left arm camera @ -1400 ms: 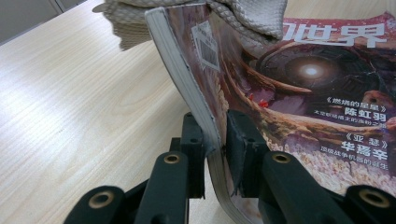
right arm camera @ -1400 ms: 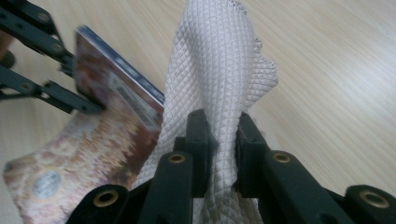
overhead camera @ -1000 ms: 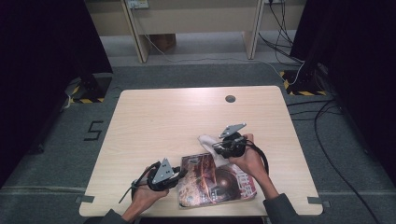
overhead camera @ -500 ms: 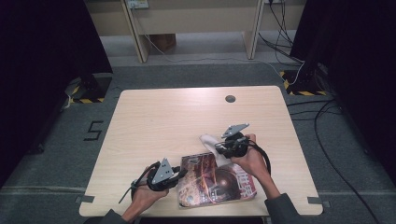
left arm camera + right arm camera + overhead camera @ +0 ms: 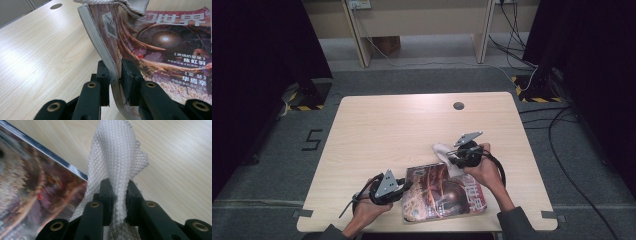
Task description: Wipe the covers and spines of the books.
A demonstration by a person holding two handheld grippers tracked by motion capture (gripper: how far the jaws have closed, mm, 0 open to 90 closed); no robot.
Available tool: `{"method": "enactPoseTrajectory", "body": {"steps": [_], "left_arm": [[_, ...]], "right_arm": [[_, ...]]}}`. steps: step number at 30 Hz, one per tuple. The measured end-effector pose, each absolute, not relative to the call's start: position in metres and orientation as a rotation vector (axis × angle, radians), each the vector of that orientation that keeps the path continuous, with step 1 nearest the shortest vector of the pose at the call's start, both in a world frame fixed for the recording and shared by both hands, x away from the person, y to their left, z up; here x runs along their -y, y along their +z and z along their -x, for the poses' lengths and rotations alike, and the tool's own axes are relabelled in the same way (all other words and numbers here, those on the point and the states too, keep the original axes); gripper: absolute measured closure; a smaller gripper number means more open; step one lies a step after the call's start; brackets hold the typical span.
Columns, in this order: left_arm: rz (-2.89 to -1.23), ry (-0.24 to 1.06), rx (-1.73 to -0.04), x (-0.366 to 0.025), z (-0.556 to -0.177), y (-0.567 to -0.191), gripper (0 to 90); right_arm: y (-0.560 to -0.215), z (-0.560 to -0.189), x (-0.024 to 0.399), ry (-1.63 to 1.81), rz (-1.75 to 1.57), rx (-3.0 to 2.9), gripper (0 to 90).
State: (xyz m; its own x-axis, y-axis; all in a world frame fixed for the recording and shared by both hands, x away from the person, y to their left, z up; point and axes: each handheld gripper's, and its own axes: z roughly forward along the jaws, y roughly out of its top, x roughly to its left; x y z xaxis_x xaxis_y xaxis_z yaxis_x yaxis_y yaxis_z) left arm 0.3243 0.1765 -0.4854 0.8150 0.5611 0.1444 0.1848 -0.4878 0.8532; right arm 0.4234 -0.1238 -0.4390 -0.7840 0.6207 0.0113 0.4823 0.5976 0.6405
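The left claw (image 5: 115, 82) pinches the magazine (image 5: 442, 192) by its edge near the desk's (image 5: 412, 125) front edge. The right claw (image 5: 119, 195) grips the cloth (image 5: 117, 157). Hold the magazine firm and wipe gently across its cover.

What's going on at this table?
A person works with two hand-held grippers. The left gripper is shut on the edge of a magazine lying at the near side of the table. The right gripper is shut on a white cloth at the magazine's far corner, apparently for wiping the cover.
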Motion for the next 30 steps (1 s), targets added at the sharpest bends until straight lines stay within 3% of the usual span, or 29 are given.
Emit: {"method": "enactPoseTrajectory", "body": {"steps": [17, 30], "left_arm": [[-2.064, 0.519, -0.549, -0.177, -0.324, -0.485, 76.9], [-2.063, 0.523, -0.545, -0.177, -0.324, -0.484, 76.9]], "right_arm": [[-0.452, -0.436, 0.154, 0.888, -1.043, -2.573, 79.2], [-0.437, -0.420, 0.121, 0.943, -0.884, -2.613, 79.1]]}}
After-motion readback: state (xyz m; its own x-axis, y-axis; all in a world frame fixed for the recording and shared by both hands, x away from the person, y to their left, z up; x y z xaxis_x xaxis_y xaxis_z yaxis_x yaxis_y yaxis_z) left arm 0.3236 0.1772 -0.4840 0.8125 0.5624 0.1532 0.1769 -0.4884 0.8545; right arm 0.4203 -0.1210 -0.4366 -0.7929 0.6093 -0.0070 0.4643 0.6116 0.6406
